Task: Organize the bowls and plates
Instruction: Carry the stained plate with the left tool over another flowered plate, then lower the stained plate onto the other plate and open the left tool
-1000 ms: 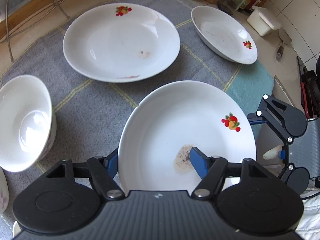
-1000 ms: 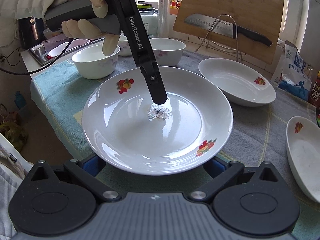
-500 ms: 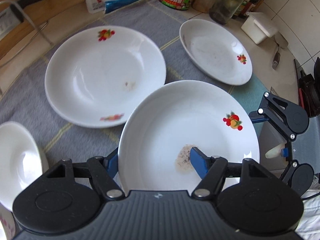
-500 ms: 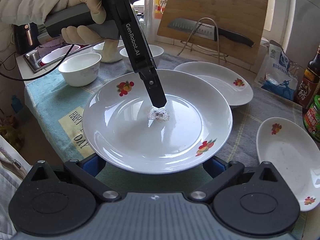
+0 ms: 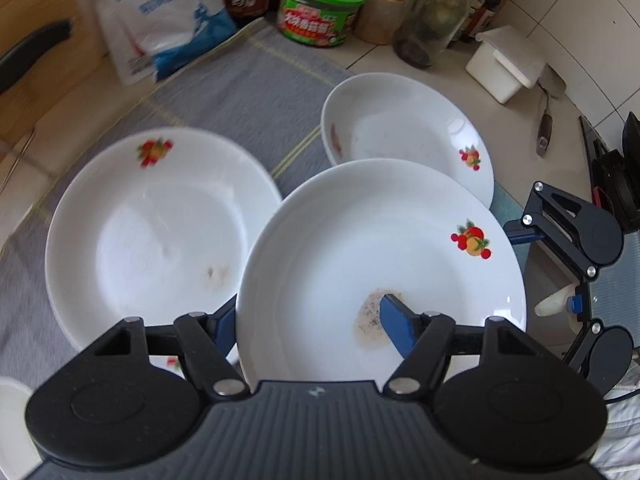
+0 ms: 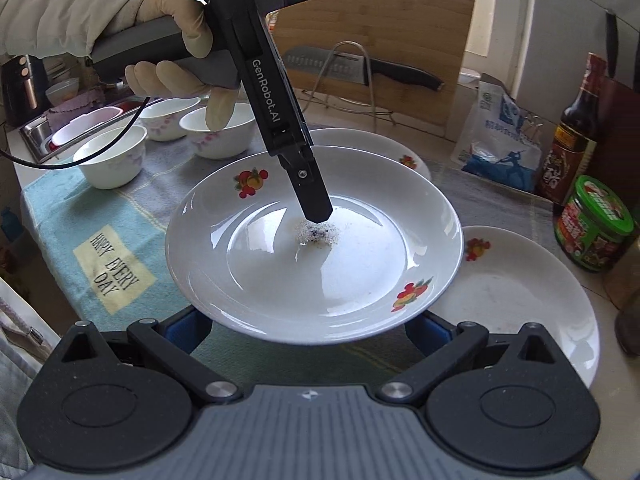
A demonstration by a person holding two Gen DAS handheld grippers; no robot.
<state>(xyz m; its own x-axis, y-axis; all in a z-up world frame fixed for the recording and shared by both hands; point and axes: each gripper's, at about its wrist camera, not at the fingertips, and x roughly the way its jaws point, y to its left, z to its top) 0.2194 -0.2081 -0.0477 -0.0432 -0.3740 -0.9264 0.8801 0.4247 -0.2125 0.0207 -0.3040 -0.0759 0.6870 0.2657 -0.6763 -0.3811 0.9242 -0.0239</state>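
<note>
I've got the carried plate (image 5: 380,264) pinched by its near rim in my left hand-held gripper (image 5: 308,320), one blue finger (image 5: 394,326) lying inside on the speckled residue and the other under the rim, so that grip is clenched on the plate. From the right wrist view, the same plate (image 6: 316,248) hangs in the air above the striped cloth (image 6: 132,216) on the table, and my gloved left hand (image 6: 176,64) grips the handle above it. My right hand-held gripper (image 6: 308,328) sits spread under the plate's near edge, blue fingertips showing on either side; I can't tell whether they press on it. Below and to the left in the left wrist view lies a second plate (image 5: 156,232), blurred, with a small brown smear; the carried plate overlaps its right edge. Beyond it sits an oval dish (image 5: 408,136). Three small bowls (image 6: 110,156) stand near the sink end, jars and a bottle at the back.
</note>
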